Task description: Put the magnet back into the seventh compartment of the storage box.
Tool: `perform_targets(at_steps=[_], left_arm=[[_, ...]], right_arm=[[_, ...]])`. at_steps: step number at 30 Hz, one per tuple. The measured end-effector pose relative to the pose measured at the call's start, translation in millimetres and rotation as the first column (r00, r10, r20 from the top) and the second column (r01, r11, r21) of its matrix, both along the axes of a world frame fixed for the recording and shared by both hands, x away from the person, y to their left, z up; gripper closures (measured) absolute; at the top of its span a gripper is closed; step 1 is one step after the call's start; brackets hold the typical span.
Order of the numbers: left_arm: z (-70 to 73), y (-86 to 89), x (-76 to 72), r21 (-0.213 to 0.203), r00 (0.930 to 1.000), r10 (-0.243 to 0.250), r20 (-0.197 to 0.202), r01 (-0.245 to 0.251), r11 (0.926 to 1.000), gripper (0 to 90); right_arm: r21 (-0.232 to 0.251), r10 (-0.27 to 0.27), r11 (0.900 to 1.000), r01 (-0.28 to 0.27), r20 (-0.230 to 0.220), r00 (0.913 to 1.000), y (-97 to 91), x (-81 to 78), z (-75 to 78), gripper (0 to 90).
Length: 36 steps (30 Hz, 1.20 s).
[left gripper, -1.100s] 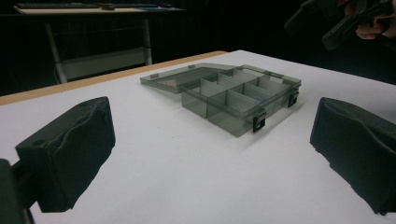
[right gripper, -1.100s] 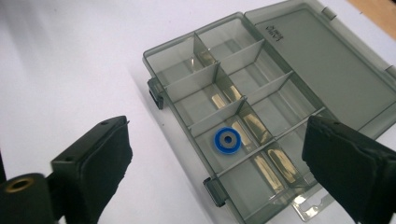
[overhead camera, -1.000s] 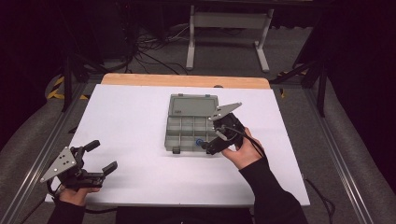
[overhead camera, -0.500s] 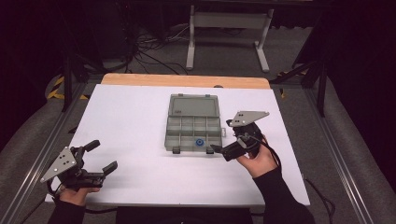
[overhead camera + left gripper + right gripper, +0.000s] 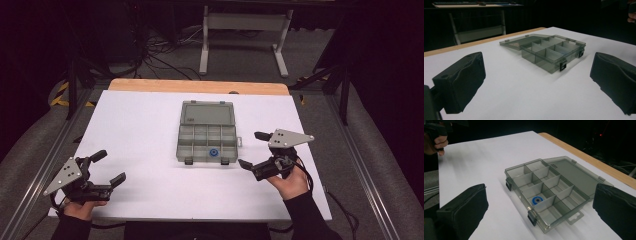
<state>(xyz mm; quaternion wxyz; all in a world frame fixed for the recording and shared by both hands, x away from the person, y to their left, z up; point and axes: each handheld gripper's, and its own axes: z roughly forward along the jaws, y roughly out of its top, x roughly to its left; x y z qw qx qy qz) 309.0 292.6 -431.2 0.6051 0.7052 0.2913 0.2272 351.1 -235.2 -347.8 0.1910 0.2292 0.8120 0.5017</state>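
In the high view, a grey box is lying open near the middle of the white table, its lid folded flat toward the far side, and a blue ring is sitting in a near-row compartment, right of centre. The left gripper is being held at the near left corner, well apart from the box, jaws spread and nothing between them. The right gripper is being held just right of the box, jaws likewise spread and empty. In the left gripper view, the two black jaws are being kept wide apart at the bottom corners, with the box lying farther off on the table between them. In the right gripper view, the jaws are also standing wide apart, and the box is being framed between them, with the ring resting in a compartment of the row nearest the latches.
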Motion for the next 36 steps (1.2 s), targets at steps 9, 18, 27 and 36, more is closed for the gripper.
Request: perform_targets(at_steps=[9, 18, 27, 36], left_arm=[[0.2, 0.1, 0.3, 0.002, 1.0, 0.0, 0.003, 0.0, 1.0, 0.4], [0.3, 0.0, 0.8, -0.003, 1.0, 0.001, 0.01, -0.001, 1.0, 0.4], [0.2, 0.5, 0.6, -0.006, 1.0, -0.002, 0.007, 0.002, 1.0, 0.3], [-0.7, 2.2, 1.5, -0.011, 1.0, 0.007, 0.007, -0.007, 0.9999, 0.0]], right_arm=[[0.039, -0.046, 0.9982, 0.044, 0.044, 0.998, -18.8, -13.5, -12.7, 0.4], [0.083, -0.055, 0.9953, 0.049, 0.072, 0.9958, -32.8, -23.4, -23.3, 0.5], [0.13, -0.094, 0.9882, 0.081, 0.093, 0.9912, -44.0, -33.4, -36.8, 0.7], [0.154, -0.107, 0.9841, 0.089, 0.111, 0.9881, -52.7, -41.3, -51.2, 0.7]])
